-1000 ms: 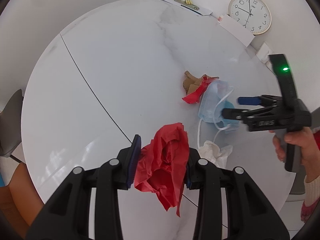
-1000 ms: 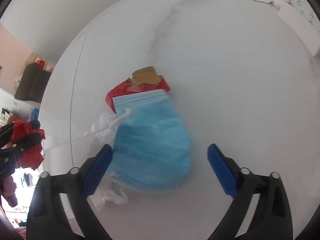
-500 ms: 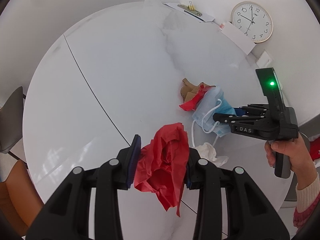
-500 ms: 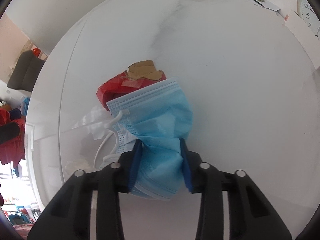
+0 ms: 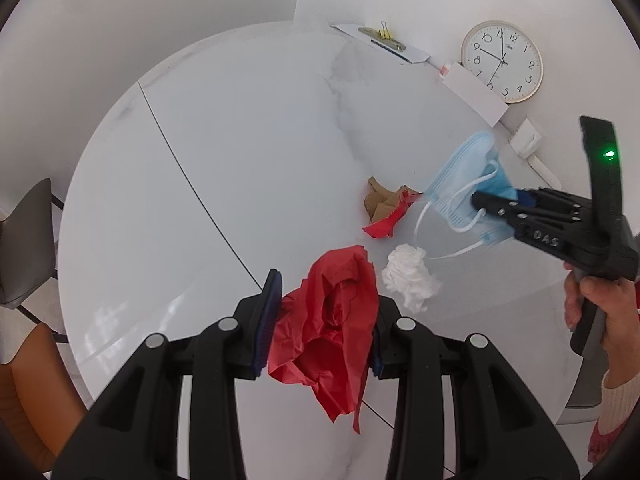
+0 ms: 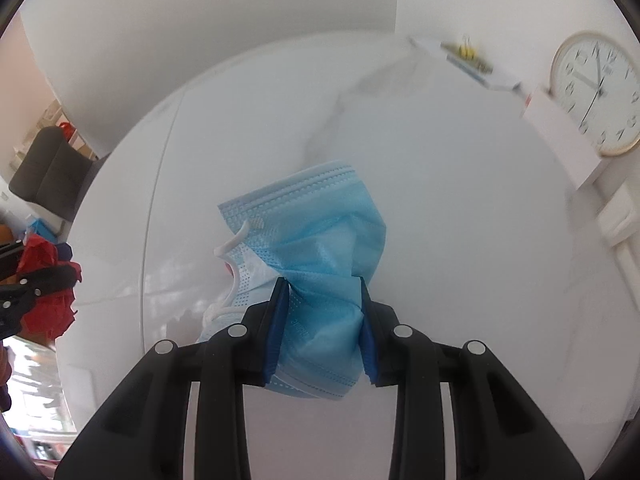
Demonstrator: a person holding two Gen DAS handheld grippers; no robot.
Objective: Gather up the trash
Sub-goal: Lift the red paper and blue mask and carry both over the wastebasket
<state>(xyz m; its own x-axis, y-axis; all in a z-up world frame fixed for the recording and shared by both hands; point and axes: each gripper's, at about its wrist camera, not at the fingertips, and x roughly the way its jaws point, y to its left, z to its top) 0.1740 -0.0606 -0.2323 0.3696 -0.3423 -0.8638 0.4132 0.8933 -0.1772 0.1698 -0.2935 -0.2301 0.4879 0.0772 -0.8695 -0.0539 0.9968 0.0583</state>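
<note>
Left wrist view: left gripper [image 5: 325, 322] clamped on crumpled red paper [image 5: 328, 332], held above round white table [image 5: 240, 140]. On table: white tissue wad [image 5: 408, 276], brown-and-red scrap [image 5: 386, 208]. Right gripper [image 5: 498, 204] pinches blue face mask [image 5: 464, 192], ear loops dangling.

Right wrist view: right gripper [image 6: 324, 328] jaws closing, pads pressing bunched mask [image 6: 320, 248] between them, mask clear of tabletop.

Bright even daylight, soft glare on the white table [image 5: 240, 152], fisheye-bent edges, right wrist view motion-blurred
</note>
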